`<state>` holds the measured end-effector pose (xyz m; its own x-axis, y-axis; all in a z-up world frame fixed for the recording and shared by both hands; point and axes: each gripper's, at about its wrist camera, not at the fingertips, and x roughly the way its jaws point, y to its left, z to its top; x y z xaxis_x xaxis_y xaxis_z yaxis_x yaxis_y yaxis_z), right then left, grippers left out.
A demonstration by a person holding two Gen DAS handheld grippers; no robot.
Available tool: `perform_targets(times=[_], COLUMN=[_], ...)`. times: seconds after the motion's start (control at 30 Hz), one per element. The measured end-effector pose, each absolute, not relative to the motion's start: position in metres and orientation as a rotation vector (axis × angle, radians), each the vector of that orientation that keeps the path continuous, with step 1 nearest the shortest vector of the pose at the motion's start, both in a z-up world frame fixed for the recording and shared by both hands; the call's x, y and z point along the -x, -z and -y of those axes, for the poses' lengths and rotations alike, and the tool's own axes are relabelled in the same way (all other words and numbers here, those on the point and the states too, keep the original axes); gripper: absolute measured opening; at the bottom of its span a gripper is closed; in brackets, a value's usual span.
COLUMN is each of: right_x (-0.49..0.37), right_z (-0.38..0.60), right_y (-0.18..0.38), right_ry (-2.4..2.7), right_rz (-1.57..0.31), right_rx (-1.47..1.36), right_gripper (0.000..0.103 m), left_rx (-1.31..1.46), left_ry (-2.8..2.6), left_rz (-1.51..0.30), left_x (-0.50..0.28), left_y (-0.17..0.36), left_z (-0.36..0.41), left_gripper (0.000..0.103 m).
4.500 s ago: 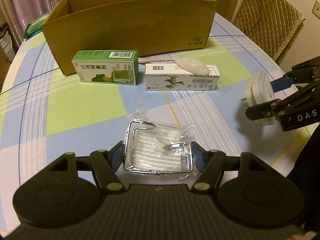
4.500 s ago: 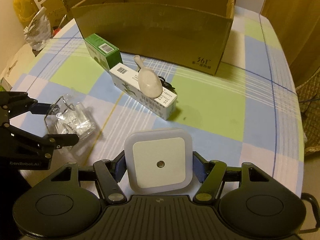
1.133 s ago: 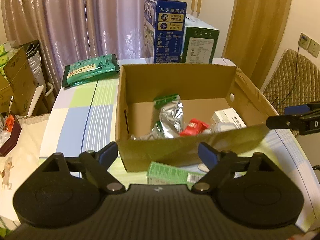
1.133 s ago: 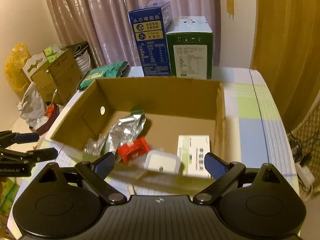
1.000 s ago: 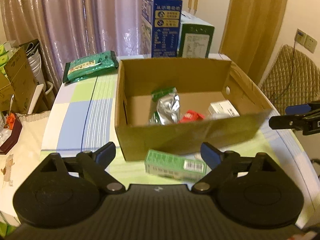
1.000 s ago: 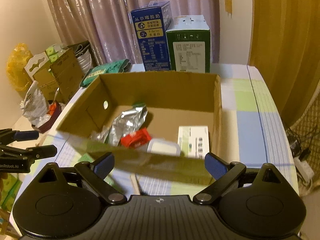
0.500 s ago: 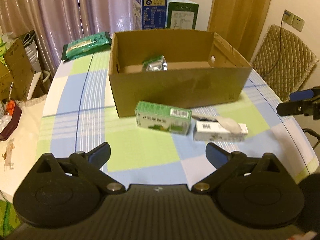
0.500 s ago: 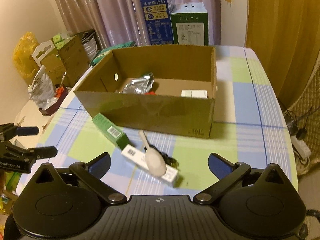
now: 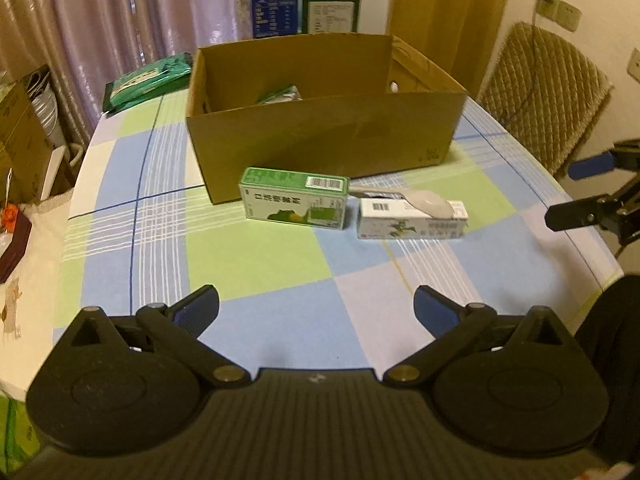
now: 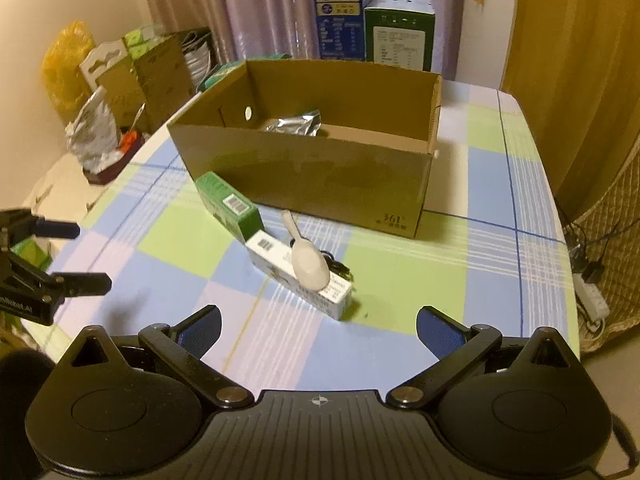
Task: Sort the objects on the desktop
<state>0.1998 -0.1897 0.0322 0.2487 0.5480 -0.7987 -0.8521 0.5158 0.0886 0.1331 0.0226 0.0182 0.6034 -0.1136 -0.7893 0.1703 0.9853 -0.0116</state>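
Observation:
An open cardboard box stands mid-table with a foil pouch showing inside. In front of it lie a green carton and a white carton, with a white spoon resting on top of the white one. My left gripper hangs open and empty above the checked tablecloth, short of the cartons. My right gripper is likewise open and empty, near the white carton and spoon. Each gripper shows in the other's view: the right gripper and the left gripper.
Two tall cartons stand behind the box and a green packet lies at the table's far left. A quilted chair is at the right, clutter beside the table's left edge, and a power strip on the floor.
Both grippers have drawn back from above the box toward the near side of the table. The two cartons and the spoon have come into view, and the jaws stand a little wider.

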Motion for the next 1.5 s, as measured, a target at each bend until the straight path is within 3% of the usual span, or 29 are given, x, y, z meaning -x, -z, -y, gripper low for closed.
perform_targets(times=[1.1,1.5], right_x=[-0.211,-0.229], right_z=[0.173,0.155], right_y=[0.01,0.025], right_ry=[-1.045,-1.098], right_rz=[-0.909,-0.909], right_rx=[0.549,0.623], right_gripper=[0.1,0.092], left_rx=[-0.226,-0.312], left_ry=[0.304,0.4], left_rz=[-0.951,-0.955], left_x=[-0.162,-0.19], left_y=[0.012,0.03], left_z=[0.005,0.023], left_gripper=[0.101,0.101])
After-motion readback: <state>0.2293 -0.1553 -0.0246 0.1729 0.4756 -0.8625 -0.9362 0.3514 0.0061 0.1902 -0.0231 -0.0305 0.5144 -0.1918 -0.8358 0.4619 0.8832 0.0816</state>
